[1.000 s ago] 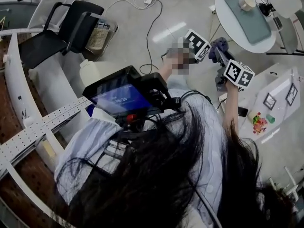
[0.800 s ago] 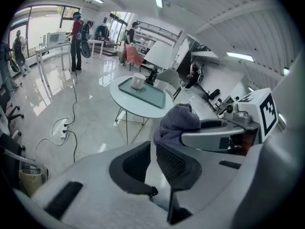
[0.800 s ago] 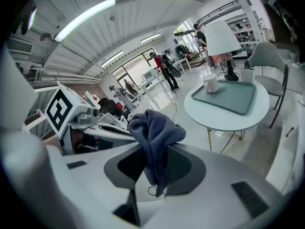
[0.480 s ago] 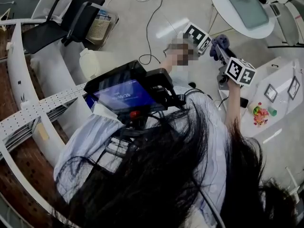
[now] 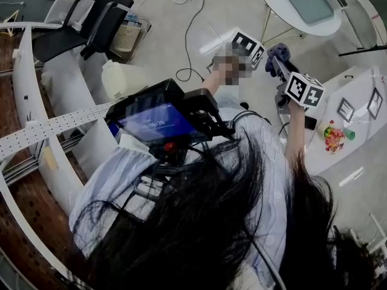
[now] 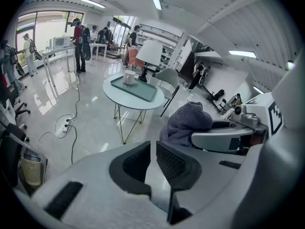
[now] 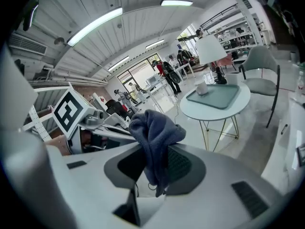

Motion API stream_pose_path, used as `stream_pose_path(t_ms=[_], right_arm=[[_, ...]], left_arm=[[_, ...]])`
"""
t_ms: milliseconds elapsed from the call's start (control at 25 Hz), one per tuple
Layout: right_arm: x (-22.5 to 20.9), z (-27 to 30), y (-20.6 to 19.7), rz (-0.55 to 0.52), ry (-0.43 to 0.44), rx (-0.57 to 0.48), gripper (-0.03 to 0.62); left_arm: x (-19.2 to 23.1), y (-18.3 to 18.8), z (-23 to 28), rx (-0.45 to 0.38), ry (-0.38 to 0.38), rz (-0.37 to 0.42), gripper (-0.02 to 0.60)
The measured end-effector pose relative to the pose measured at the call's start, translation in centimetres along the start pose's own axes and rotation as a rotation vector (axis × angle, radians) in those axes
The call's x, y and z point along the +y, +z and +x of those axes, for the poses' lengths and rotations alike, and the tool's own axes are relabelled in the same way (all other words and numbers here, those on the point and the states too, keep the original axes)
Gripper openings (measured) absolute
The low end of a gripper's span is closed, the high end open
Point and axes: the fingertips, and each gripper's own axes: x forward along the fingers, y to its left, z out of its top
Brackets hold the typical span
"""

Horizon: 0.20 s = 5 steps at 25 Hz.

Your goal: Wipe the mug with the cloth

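The right gripper (image 7: 152, 165) is clamping its jaws on a blue-grey cloth (image 7: 155, 135). The cloth is bunching up above the jaws and trailing a loose end below them. The left gripper (image 6: 153, 157) is holding its jaws almost together, with only a sliver of a gap and nothing between them. The person is holding both grippers up in the air, side by side. In the left gripper view the cloth is showing just to the right of the jaws. In the right gripper view the left gripper is showing to the left of the jaws.

Well ahead of both pairs of jaws, a round white tabletop (image 6: 113, 93) is standing on thin metal legs. It is carrying a teal tray (image 6: 138, 88). A small pale cylinder is standing upright at the tray's far left corner; it is probably the mug (image 6: 129, 77), though it is too small to be sure. A white-shaded lamp (image 6: 150, 54) is standing just beside it, and a grey chair (image 6: 167, 78) is sitting to the right of the tabletop. On the floor, down to the left of the left jaws, a power strip (image 6: 64, 126) is lying with its cable trailing.
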Motion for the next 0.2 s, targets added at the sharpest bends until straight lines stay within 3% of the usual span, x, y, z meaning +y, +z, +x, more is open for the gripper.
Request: stream_pose_path(t_ms=[200], right_arm=[[-0.6, -2.1, -1.0, 0.009, -0.007, -0.021, 0.117]], left_arm=[[-2.4, -0.9, 0.2, 0.002, 0.001, 0.034, 0.052]])
